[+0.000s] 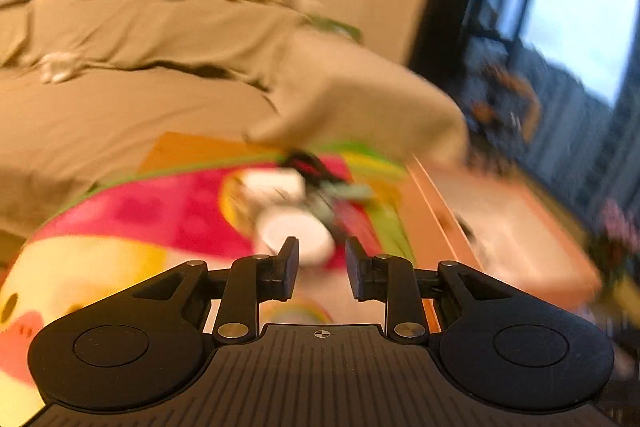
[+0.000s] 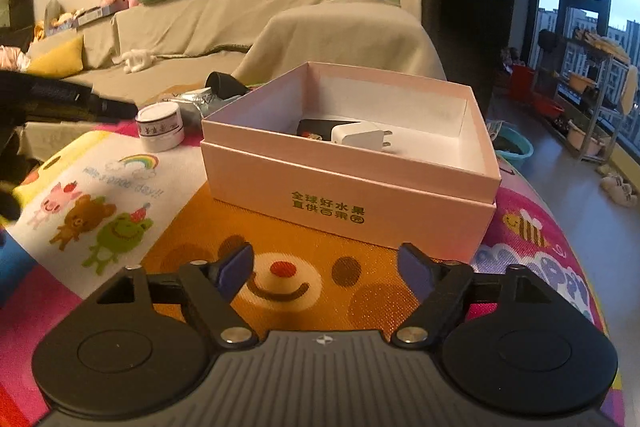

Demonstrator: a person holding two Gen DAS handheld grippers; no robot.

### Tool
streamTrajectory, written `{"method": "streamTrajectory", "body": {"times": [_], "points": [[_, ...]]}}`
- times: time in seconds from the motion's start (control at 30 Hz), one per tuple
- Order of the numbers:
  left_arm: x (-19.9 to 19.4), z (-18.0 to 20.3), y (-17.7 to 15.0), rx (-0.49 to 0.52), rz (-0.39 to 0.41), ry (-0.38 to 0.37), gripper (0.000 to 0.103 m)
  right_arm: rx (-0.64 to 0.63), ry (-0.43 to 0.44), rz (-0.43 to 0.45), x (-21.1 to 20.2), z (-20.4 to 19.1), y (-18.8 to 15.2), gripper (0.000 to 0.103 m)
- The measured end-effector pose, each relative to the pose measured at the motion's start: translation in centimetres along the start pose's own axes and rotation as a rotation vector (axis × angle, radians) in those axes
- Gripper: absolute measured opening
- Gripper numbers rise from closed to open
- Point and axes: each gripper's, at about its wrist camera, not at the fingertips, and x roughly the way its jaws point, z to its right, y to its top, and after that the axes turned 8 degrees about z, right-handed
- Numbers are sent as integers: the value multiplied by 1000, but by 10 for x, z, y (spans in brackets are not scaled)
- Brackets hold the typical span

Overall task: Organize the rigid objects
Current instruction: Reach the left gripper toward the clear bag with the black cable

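Note:
A pink open box (image 2: 352, 183) stands on the colourful play mat (image 2: 280, 267). Inside it lie a white plug adapter (image 2: 362, 137) and a dark object (image 2: 316, 127). My right gripper (image 2: 328, 267) is open and empty, just in front of the box. A white round tin (image 2: 160, 127) stands left of the box, with a dark cup (image 2: 224, 85) and a silver packet (image 2: 196, 103) behind it. In the blurred left wrist view, my left gripper (image 1: 322, 265) is open and empty, just short of the white tin (image 1: 296, 231); the pink box (image 1: 500, 227) is to its right.
A sofa (image 2: 240, 23) with a beige cover, cushions and soft toys stands behind the mat. Windows and a rack (image 2: 592, 83) are at the right, with a teal basin (image 2: 514, 143) on the floor. The left arm's dark shape (image 2: 60, 99) enters from the left.

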Motion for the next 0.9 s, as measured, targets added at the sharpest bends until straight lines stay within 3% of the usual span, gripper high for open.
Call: {"method": "streamTrajectory", "body": {"times": [0.1, 0.23, 0.33, 0.5, 0.63, 0.9], "points": [[31, -30, 17, -126, 8, 11, 28, 10, 9, -11, 2, 2, 0, 81], [69, -57, 25, -231, -62, 34, 28, 24, 9, -5, 0, 4, -1, 81], [79, -57, 16, -280, -114, 11, 29, 38, 14, -10, 2, 6, -1, 81], [58, -33, 4, -185, -137, -77, 29, 66, 27, -22, 5, 10, 0, 81], [33, -10, -13, -114, -188, -167, 35, 67, 30, -26, 5, 10, 0, 82], [-2, 8, -39, -134, -286, -304, 43, 62, 24, -29, 4, 9, 0, 84]]}}
